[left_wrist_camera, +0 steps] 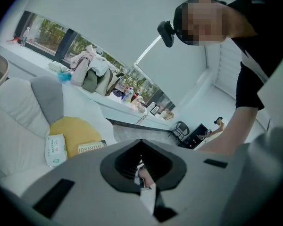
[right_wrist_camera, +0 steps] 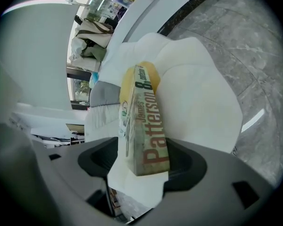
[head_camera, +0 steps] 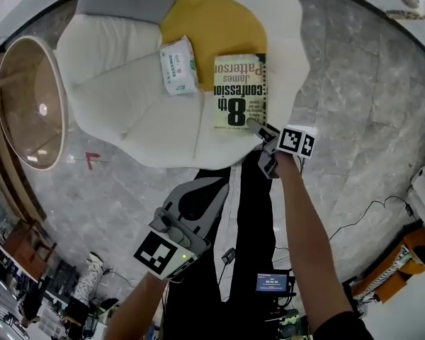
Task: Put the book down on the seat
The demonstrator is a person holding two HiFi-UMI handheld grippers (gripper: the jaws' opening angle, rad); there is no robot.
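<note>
book [head_camera: 241,91] cover reads james patterson, 8th confession, spine repeats james patterson

We see the book [head_camera: 240,91], a pale paperback with a large "8th confession" title in dark print and the author's name in red. It lies flat, cover up, on the seat [head_camera: 120,83]. The seat is white and petal-lobed, and the book rests toward its front right edge, its far end over the seat's yellow centre [head_camera: 212,23].

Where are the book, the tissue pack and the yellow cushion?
book [head_camera: 241,83], head view, middle of its cover.
tissue pack [head_camera: 178,64], head view, middle of its wrapper.
yellow cushion [head_camera: 212,21], head view, bare upper part.
</note>
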